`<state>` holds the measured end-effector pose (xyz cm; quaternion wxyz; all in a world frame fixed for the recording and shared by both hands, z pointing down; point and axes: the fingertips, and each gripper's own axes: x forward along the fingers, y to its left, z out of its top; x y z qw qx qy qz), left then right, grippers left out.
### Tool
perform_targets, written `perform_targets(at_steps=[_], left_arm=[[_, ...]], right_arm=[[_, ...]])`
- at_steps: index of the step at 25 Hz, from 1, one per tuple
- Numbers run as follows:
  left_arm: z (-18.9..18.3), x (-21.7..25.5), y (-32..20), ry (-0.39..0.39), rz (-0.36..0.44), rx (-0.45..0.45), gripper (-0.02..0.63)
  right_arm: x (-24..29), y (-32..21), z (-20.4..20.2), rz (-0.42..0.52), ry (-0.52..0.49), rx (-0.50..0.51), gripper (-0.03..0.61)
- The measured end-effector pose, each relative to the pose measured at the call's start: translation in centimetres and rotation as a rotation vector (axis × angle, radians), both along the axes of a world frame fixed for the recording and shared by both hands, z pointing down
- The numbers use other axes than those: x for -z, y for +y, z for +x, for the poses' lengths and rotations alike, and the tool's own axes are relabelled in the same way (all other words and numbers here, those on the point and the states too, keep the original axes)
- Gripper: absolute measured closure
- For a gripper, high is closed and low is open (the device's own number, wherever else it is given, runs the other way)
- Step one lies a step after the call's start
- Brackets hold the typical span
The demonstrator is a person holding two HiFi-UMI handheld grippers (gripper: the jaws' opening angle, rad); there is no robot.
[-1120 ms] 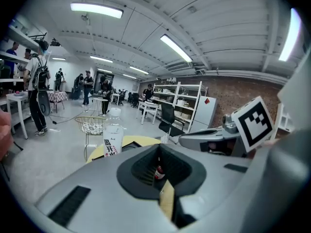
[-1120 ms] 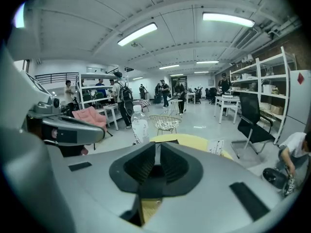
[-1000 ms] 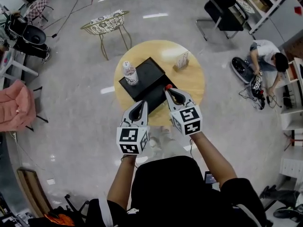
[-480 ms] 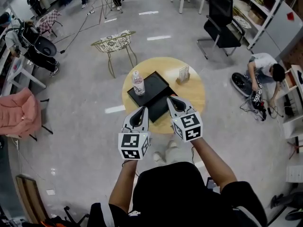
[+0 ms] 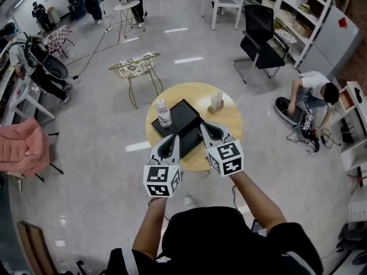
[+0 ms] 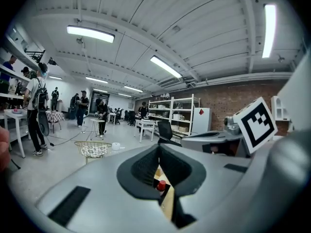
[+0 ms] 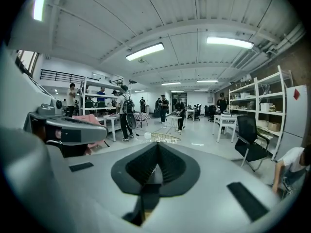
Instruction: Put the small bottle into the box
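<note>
Standing upright at the far left corner of the box (image 5: pixel 182 118), the small bottle (image 5: pixel 164 113) is showing a clear plastic body, a pale label and a white cap. From here I cannot tell whether it is resting on the box or just touching its edge. It is looking light, smooth and a little squashy, and likely to topple if nudged up high. A gentle hold around the middle of the body, below the cap, is seeming the safest. The box is lying flat, black, matte and sharp-cornered on the round wooden counter (image 5: pixel 232 120), near a small card stand (image 5: pixel 216 101). Hovering at the counter's near side, the left gripper (image 5: pixel 171 138) and right gripper (image 5: pixel 203 125) are both clenched on nothing.
</note>
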<state>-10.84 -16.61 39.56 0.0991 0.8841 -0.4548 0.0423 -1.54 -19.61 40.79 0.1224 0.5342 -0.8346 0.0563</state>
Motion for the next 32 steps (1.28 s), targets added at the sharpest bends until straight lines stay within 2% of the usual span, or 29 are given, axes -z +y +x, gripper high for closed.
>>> perform_targets(at_steps=[9, 23, 32], left_arm=[[3.1, 2.4, 3.0, -0.015, 0.046, 0.022, 0.601], [6.4, 4.2, 10.4, -0.048, 0.086, 0.081, 0.601], [7.6, 5.6, 14.9, -0.066, 0.124, 0.130, 0.601]], right_arm=[[1.6, 3.2, 3.5, 0.024, -0.020, 0.011, 0.575], [4.0, 10.4, 5.5, 0.064, -0.055, 0.097, 0.575], [4.6, 14.9, 7.3, 0.085, -0.039, 0.149, 0.577]])
